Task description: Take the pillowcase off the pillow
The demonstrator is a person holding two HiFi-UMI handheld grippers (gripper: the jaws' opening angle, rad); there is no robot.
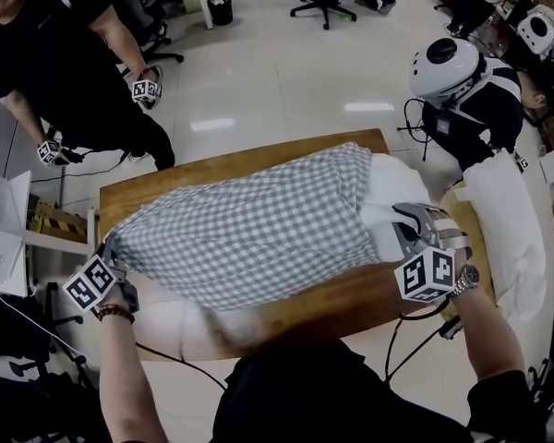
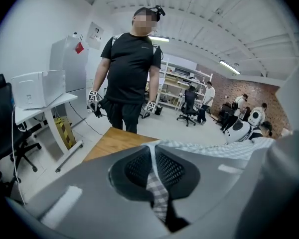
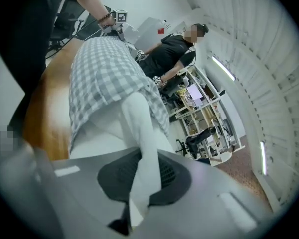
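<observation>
A grey-and-white checked pillowcase [image 1: 249,220] lies across the wooden table [image 1: 351,303], with the white pillow [image 1: 392,187] sticking out of its right end. At the lower left, my left gripper [image 1: 109,250] is shut on a corner of the pillowcase; in the left gripper view the checked cloth [image 2: 157,195] is pinched in the gripper [image 2: 154,176]. My right gripper [image 1: 402,224] is shut on the bare end of the pillow. In the right gripper view a fold of white pillow [image 3: 137,128] runs into the gripper [image 3: 142,178], and the pillowcase [image 3: 102,73] stretches away beyond it.
A person in black [image 1: 65,53] stands beyond the table's far left corner with a gripper in each hand. A white-headed robot [image 1: 462,81] stands at the far right. White fabric [image 1: 508,220] hangs off the table's right side. A white desk [image 1: 9,229] is on the left.
</observation>
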